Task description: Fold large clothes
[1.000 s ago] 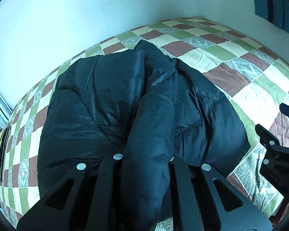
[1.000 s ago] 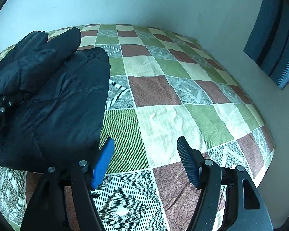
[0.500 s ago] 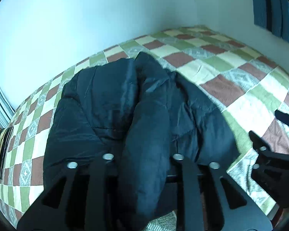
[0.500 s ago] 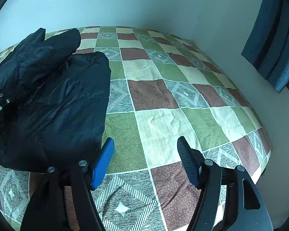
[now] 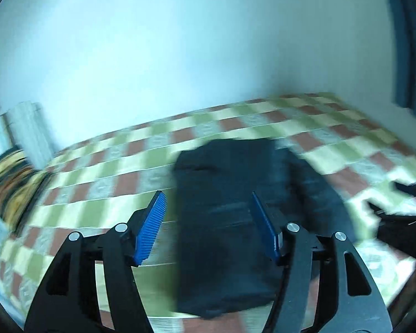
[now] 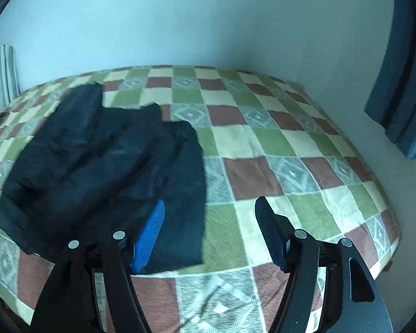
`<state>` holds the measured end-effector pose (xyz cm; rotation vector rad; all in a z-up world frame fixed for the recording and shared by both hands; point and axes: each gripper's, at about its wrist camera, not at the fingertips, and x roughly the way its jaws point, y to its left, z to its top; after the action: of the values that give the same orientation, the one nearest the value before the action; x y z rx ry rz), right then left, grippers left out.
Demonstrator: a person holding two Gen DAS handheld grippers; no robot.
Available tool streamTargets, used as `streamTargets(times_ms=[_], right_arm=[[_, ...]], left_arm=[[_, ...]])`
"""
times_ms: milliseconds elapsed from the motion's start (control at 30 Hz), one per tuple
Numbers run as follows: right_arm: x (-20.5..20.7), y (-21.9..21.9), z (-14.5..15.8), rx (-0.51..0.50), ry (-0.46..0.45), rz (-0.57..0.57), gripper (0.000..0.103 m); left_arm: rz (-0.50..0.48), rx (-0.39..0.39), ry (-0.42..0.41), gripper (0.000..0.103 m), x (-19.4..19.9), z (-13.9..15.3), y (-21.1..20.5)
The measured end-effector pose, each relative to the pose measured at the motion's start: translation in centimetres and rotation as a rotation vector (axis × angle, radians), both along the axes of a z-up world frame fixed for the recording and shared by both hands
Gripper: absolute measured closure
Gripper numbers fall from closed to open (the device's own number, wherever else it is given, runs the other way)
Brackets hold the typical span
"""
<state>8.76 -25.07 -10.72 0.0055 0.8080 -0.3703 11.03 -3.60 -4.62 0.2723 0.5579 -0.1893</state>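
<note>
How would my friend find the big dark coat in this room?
Look at the bed with the checkered quilt of green, cream and brown squares. On its left half lies the black puffy jacket, folded flat. It is the only plain dark thing on that colourful cover.

Soft, even, bluish light fills both fisheye views without harsh shadows or glare, the left wrist view heavily motion-smeared across the checked bedspread [image 5: 235, 122] and black jacket [image 5: 235, 222], the right sharper, both bowed and vignetted dark at the corners.
</note>
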Motion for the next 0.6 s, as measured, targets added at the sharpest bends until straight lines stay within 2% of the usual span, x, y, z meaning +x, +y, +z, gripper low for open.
streamTargets(times_ms=[67, 233, 367, 467, 600], right_arm=[[1.0, 1.5, 0.8, -0.002, -0.013, 0.037, 0.036], [3.6, 5.2, 2.0, 0.004, -0.03, 0.114, 0.036], [5.9, 8.0, 2.1, 0.038, -0.02, 0.173, 0.036], [7.4, 9.6, 0.8, 0.069, 0.026, 0.199, 0.036], [8.1, 10.5, -1.2, 0.058, 0.08, 0.187, 0.036]], left_arm=[[0.064, 0.025, 0.021, 0.041, 1.3, -1.2, 2.1], [0.145, -0.012, 0.109, 0.041, 3.6, -4.4, 6.0], [0.134, -0.038, 0.15, 0.041, 4.2, -6.0, 6.9], [0.117, -0.045, 0.168, 0.041, 4.4, -7.1, 6.7], [0.101, -0.062, 0.183, 0.041, 4.3, -8.1, 6.5]])
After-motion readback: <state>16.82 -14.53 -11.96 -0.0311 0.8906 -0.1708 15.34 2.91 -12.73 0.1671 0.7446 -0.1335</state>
